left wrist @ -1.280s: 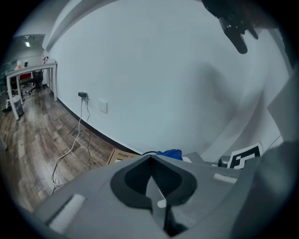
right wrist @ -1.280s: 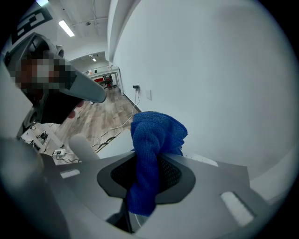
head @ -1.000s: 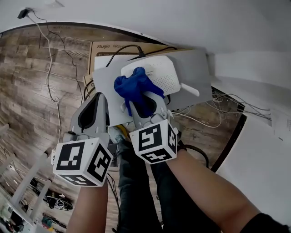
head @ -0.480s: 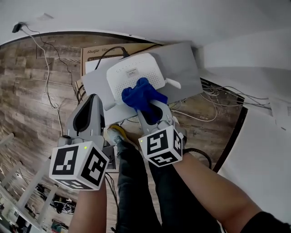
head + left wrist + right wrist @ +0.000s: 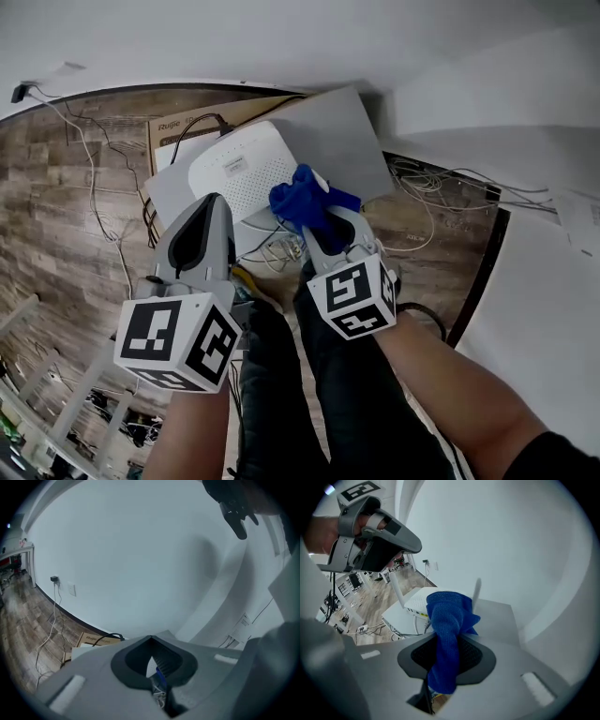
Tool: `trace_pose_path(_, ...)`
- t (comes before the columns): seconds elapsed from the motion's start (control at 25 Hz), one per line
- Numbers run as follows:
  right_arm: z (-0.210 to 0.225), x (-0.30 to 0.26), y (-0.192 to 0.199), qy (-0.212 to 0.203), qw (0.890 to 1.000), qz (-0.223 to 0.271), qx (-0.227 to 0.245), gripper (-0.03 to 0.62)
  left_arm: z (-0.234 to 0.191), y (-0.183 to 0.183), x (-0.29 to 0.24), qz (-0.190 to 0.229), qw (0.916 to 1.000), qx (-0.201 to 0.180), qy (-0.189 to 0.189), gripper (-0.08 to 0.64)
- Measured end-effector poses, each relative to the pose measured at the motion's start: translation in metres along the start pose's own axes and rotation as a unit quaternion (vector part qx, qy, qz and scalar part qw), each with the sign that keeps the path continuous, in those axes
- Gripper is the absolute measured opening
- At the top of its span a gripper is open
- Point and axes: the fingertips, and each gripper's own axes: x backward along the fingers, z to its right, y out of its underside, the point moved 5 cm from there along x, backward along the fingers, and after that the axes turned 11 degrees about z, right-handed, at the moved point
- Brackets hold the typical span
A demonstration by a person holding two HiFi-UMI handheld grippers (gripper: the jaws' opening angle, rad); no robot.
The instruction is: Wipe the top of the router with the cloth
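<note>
Cloth, a bunched blue microfibre cloth [image 5: 305,199], is pinched between the closed jaws of the right gripper [image 5: 317,223] at the centre of the head view, with one end bulging past the jaw tips and the other hanging back through the gap behind them. The bulging end lies over the right-hand edge of the flat white plastic router [image 5: 246,173], which sits just left of centre in the upper half of the frame; whether the two touch cannot be told. The router rests on a flat grey rectangular board [image 5: 349,136], and a brown cardboard box [image 5: 186,125] shows past the board's upper left corner. The left gripper [image 5: 214,204] is at lower left of the router, its jaws closed tip to tip with nothing between them, pointing at the router's near edge. Thin pale cables [image 5: 429,202] trail over the wood-pattern floor [image 5: 66,211] at right of centre, and a white wall [image 5: 281,47] fills the top of the frame
</note>
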Motion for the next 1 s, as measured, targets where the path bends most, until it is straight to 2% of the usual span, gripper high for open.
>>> trace_pose_path(0.2, 0.028, 0.03, 0.006, 0.012, 1.0, -0.009, -0.017, 0.115, 0.034, 0.0, -0.02, -0.017, 0.9996, 0.004, 0.023, 0.0)
trace_pose_path(0.4, 0.074, 0.058, 0.002, 0.051, 0.998, -0.006, -0.035, 0.115, 0.057, -0.001, -0.038, -0.022, 0.9991, 0.003, 0.037, 0.0)
trace_pose_path(0.68, 0.109, 0.005, -0.006, 0.063, 0.998, 0.005, -0.03, 0.115, 0.063, 0.03, -0.068, -0.048, 0.9984, 0.008, 0.028, 0.0)
trace_pose_path(0.84, 0.094, -0.024, -0.01, 0.034, 0.999, 0.008, -0.009, 0.115, 0.062, 0.046, -0.077, -0.067, 0.9973, 0.015, 0.024, 0.0)
trace_pose_path(1.0, 0.072, -0.026, -0.005, 0.006, 1.0, 0.001, -0.004, 0.115, 0.057, 0.052, -0.075, -0.068, 0.9971, 0.023, 0.023, 0.0)
